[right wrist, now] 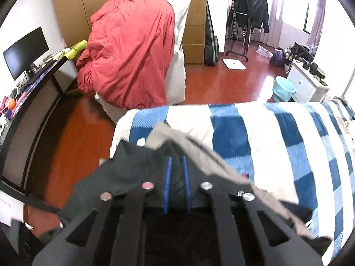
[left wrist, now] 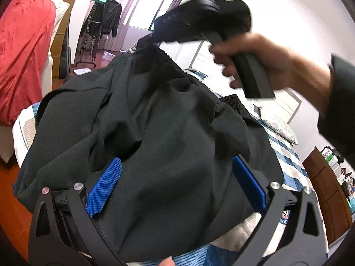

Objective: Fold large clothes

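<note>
The left tongs [left wrist: 175, 184] stand spread wide, their blue pads [left wrist: 104, 186] on either side of a bunched black garment [left wrist: 155, 122] that lies between them on the checked blue-and-white bed [right wrist: 277, 137]; the pads do not press the cloth. Ahead of and above them, the right tongs [right wrist: 176, 184] are pressed together, pinching the garment's ribbed edge [left wrist: 164, 59] and lifting it, a hand [left wrist: 255, 62] gripping the handle. Beyond the right tongs a red jacket [right wrist: 128, 51] drapes over a white chair.
</note>
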The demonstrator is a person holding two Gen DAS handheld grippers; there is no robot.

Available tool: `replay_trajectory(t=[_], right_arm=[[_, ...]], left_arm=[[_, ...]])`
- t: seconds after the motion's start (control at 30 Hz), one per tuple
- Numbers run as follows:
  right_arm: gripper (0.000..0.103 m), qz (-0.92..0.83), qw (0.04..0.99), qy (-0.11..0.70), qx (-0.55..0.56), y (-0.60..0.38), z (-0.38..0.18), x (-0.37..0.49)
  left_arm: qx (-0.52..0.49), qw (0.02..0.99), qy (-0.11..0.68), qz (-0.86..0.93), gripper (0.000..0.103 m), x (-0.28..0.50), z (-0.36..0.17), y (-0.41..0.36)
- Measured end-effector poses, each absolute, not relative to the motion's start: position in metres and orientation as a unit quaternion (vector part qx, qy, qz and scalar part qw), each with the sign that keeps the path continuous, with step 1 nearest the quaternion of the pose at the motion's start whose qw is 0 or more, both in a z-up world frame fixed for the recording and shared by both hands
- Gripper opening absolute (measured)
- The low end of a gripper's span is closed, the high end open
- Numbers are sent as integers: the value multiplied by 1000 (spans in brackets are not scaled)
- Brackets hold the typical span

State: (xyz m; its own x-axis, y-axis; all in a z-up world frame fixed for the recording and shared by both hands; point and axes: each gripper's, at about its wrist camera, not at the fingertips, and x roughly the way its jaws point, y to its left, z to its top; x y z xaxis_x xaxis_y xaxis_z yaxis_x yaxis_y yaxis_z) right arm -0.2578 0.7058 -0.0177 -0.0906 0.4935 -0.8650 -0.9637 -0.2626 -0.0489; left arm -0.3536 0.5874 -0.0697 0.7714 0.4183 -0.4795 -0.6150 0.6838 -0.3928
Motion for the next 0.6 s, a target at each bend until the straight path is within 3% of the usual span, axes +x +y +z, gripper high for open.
replay_trajectory(t=[0.2,0.37,0.4,0.43,0.47,0.5,0.6], right_arm=[[0,661,505,290,-473,727,-45,-278],[3,675,489,298,-465,696,-43,-257],[9,669,488,297,-476,689,-45,-248],[39,664,483,300,-485,683,-47,-239],[75,655,481,307,-496,675,-49,-227],[82,647,479,308,-507,666,-50,-216],[81,632,469,281,-549,646,-54,-196]], left_arm=[[-256,904,176,294,97,-345,-68,576],[-250,912,169,276,97,-343,-65,553],[-243,914,170,278,97,-342,-65,551],[-236,915,173,280,97,-340,-65,548],[-234,914,174,282,97,-338,-66,547],[-236,913,174,284,97,-339,-65,548],[-244,912,168,283,97,-338,-59,547]])
